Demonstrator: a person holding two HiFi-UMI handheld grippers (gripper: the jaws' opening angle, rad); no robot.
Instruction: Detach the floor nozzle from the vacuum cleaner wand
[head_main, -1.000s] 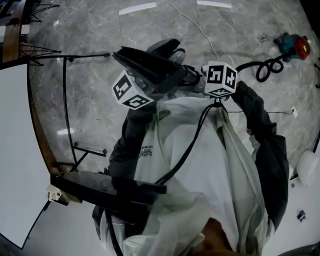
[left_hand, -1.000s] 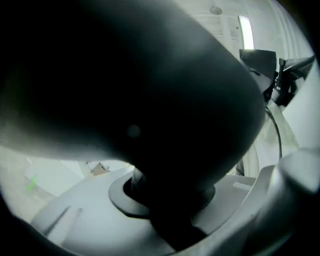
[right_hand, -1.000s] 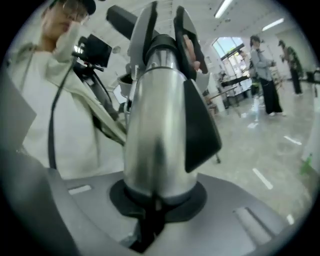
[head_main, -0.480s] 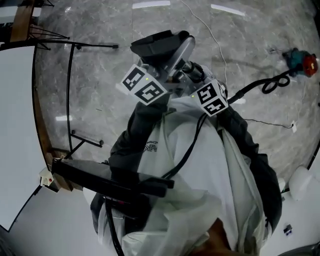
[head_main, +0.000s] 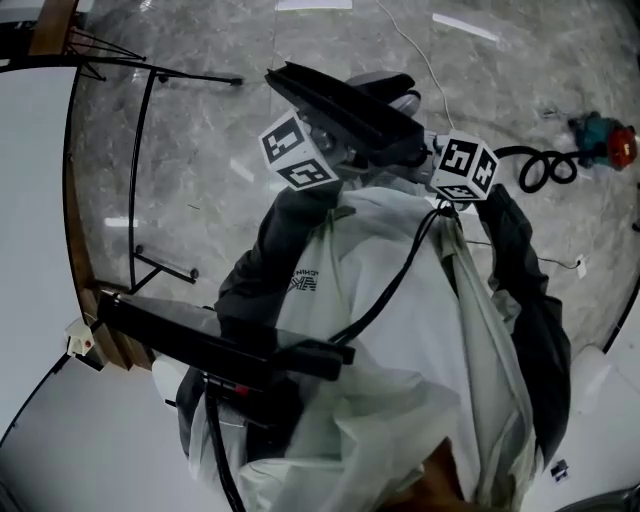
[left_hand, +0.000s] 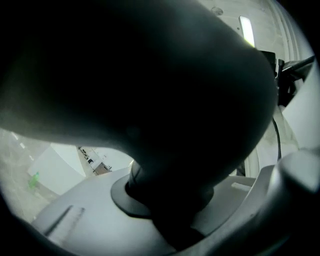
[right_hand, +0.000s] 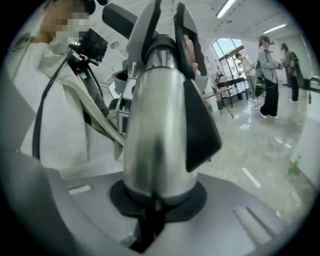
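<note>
In the head view the dark floor nozzle (head_main: 345, 105) is held up in front of the person's chest as a long bar slanting from upper left to lower right. My left gripper (head_main: 335, 145), with its marker cube, grips it from below. My right gripper (head_main: 415, 155) meets the nozzle's lower right end with jaws nearly together. In the left gripper view the dark nozzle (left_hand: 150, 75) fills almost everything above the grey gripper body (left_hand: 90, 220). In the right gripper view my right gripper (right_hand: 167, 20) stands narrow before the person's white coat (right_hand: 45, 115). No wand shows at the nozzle.
A long black bar (head_main: 200, 340) with a cable sits at the person's waist. A black metal frame (head_main: 140, 170) and a white board (head_main: 30, 250) stand at left. On the marble floor lie a coiled black cable (head_main: 540, 170) and a red and teal tool (head_main: 605, 140). People (right_hand: 270, 70) stand far off.
The nozzle swung from a long bar to nearly end-on, then back to a long slanted bar. The two marker cubes drew close together and have spread apart again.
</note>
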